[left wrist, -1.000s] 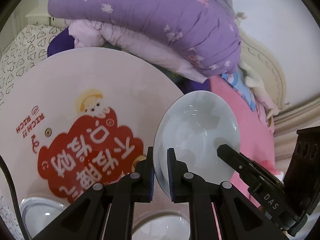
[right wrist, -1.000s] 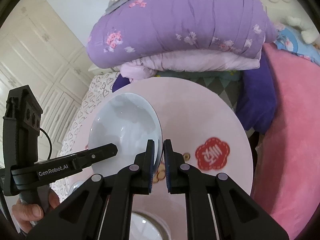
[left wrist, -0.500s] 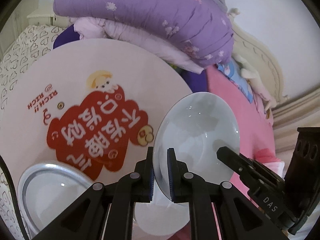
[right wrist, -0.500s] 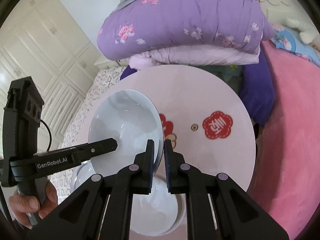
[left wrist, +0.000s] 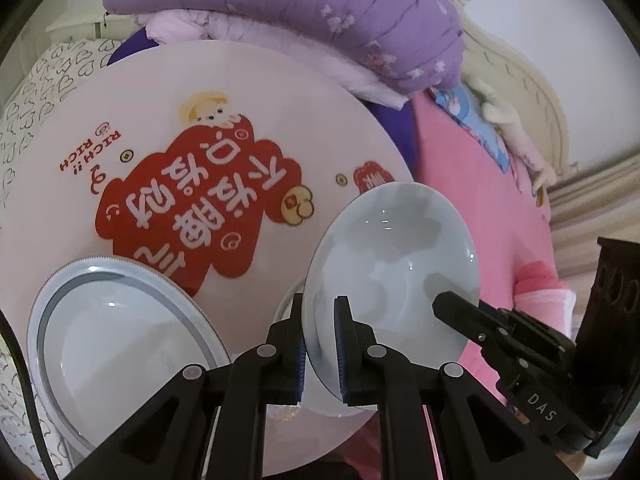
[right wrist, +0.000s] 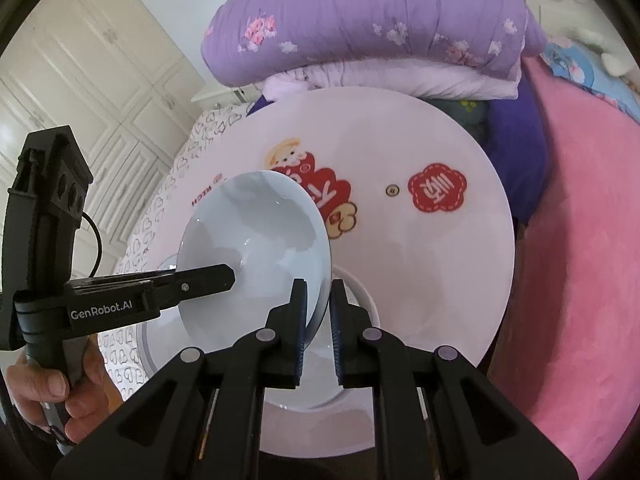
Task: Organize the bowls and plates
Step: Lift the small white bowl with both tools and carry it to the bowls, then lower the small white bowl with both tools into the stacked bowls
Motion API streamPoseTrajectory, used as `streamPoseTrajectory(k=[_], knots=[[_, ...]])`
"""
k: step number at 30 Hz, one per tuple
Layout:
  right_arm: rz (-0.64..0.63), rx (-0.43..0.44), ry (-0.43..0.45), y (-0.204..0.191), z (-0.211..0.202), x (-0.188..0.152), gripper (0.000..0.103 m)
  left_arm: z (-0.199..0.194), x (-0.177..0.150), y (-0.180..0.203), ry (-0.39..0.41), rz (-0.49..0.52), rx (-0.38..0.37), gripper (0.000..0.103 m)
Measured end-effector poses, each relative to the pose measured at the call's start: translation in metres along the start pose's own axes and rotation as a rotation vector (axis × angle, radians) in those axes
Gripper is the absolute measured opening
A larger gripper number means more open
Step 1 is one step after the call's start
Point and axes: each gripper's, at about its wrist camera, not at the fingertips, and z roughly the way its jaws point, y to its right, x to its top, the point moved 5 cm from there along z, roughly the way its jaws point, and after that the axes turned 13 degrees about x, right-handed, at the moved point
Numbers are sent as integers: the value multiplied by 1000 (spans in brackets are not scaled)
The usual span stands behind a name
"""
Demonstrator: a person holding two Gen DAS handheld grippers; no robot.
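Gripping bowl (left wrist: 400,264), both grippers (left wrist: 319,344) (right wrist: 318,332)

The round pink table (left wrist: 280,92) has small red letters near its edge that say "RICH!!" (left wrist: 86,151). They look upside down in the left wrist view. A big red sticker (left wrist: 192,208) on the table has white Chinese words, upside down too. A small red flower sticker (right wrist: 437,193) has one white Chinese sign. The black left gripper (right wrist: 208,278) says "GenRobot.AI" in white on its side. The black right gripper (left wrist: 452,306) says "DAS" in pale letters.
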Motion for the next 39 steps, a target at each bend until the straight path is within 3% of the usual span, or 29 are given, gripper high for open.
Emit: streamPoseTrajectory(k=[18, 39], knots=[[11, 3, -113, 13, 12, -29, 12, 26, -37, 13, -84, 62, 49, 7], [8, -9, -160, 21, 21, -32, 14, 37, -42, 22, -97, 111, 81, 10]])
